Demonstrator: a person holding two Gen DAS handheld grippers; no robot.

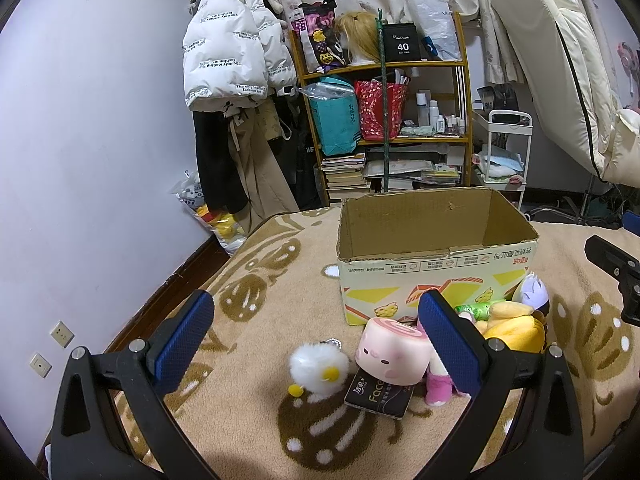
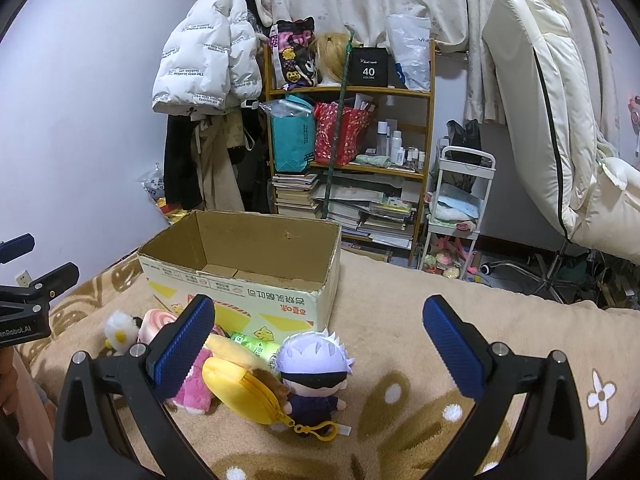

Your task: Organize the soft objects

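Both the left tongs and the right tongs hang wide open, holding nothing. Just beyond them the soft toys lie heaped on the bed against the open cardboard box.

I see a matt corrugated cardboard box, fuzzy fleece blanket, fluffy white pompom, glossy tissue pack, textured rubbery finger pads.

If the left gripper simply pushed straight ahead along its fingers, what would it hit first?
Most likely the pink pig roll squishy, lying on the dark tissue pack between the open left gripper fingers. The cardboard box stands behind it. Depth is uncertain.
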